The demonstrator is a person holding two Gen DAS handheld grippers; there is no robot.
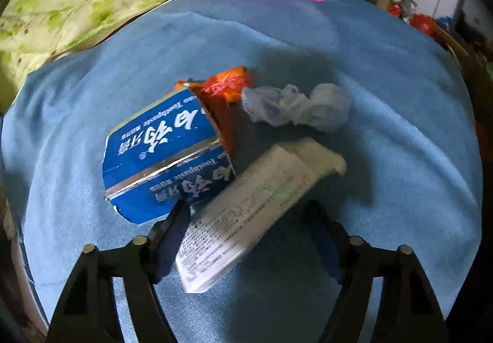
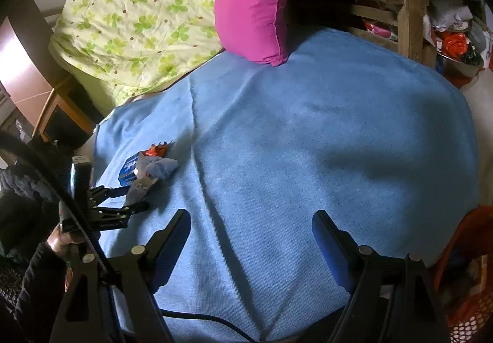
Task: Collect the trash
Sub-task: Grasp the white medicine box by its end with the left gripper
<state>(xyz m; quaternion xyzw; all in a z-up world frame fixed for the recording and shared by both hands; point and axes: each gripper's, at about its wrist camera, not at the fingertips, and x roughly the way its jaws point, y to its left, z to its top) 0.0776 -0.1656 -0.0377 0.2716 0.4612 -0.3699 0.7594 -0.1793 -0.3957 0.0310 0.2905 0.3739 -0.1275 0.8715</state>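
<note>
On the blue cloth (image 1: 385, 102) lie a white printed carton (image 1: 243, 210), a torn blue toothpaste box (image 1: 166, 152), an orange wrapper (image 1: 225, 87) and a crumpled pale tissue (image 1: 302, 105). My left gripper (image 1: 249, 213) is open, its fingers either side of the white carton's near half, not closed on it. In the right wrist view the same trash pile (image 2: 148, 167) lies at the left with the left gripper (image 2: 129, 198) at it. My right gripper (image 2: 251, 219) is open and empty above bare blue cloth (image 2: 308, 142).
A pink pillow (image 2: 252, 4) and a green-flowered quilt (image 2: 138, 13) lie at the far side. An orange mesh basket (image 2: 468, 275) stands at the lower right. A wooden shelf (image 2: 406, 4) with clutter and a metal bowl (image 2: 462, 65) stand at the far right.
</note>
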